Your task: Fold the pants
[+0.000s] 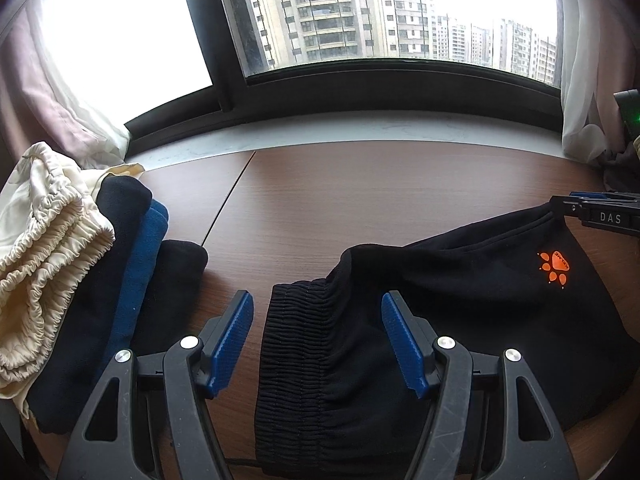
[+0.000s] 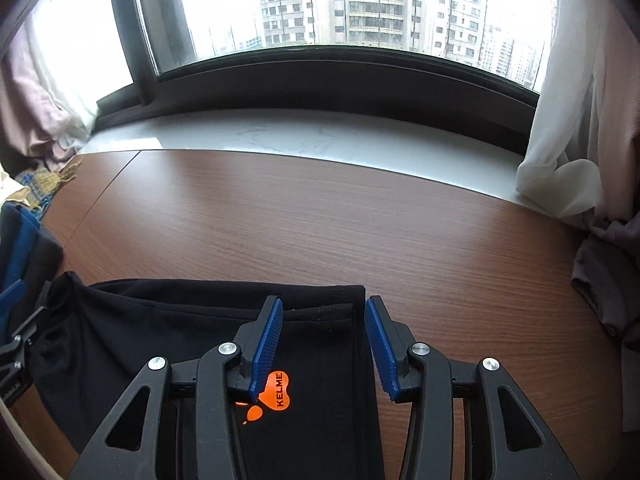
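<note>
Left tongs (image 1: 318, 340) wide, straddling the waistband (image 1: 296, 360) of the black pants (image 1: 460, 300), pads clear of cloth. Right tongs (image 2: 324, 344) narrower, nothing pinched, over the hem end by the orange paw logo (image 2: 276, 392). Suggest dropping both, pinching all layers at the edges, then folding evenly. Table (image 2: 320, 220) beyond is free; the clothes pile (image 1: 80, 260) sits left of the left tongs.

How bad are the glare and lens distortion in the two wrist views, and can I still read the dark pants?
Left wrist view: the window pane at upper left is blown out white, and the fisheye bows the window frame; the black pants with the orange paw logo stay readable, ribbed waistband sharp. Right wrist view: the sky is overexposed and the brown wooden table carries a soft sheen; the pants look nearly featureless black.
</note>
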{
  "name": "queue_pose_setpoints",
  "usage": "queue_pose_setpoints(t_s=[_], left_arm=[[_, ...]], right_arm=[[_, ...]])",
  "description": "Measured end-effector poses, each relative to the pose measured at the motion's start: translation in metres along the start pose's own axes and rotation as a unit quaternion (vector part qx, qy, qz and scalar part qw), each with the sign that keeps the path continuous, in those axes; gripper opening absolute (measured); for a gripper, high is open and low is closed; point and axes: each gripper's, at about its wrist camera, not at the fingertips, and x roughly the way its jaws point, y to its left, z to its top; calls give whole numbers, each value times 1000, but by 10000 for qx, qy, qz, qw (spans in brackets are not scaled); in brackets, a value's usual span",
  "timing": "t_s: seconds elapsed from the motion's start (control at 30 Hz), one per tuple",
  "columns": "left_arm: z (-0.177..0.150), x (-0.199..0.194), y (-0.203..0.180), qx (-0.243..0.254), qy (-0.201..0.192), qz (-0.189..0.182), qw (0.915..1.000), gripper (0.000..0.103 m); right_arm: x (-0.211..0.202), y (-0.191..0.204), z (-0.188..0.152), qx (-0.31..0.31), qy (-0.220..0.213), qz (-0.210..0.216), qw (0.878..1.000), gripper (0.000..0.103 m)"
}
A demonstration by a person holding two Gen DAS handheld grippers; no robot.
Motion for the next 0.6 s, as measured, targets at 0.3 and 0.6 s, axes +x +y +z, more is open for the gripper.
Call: queue_pose_setpoints(t_s=[0.3, 0.6], left_arm=[[1, 7, 1, 48, 31, 171, 9998, 66], [-5, 17, 6, -19, 207, 281, 9994, 66]], right_arm=[[22, -6, -4, 163, 292, 39, 9994, 41], [27, -3, -10, 7, 321, -92, 9994, 23]])
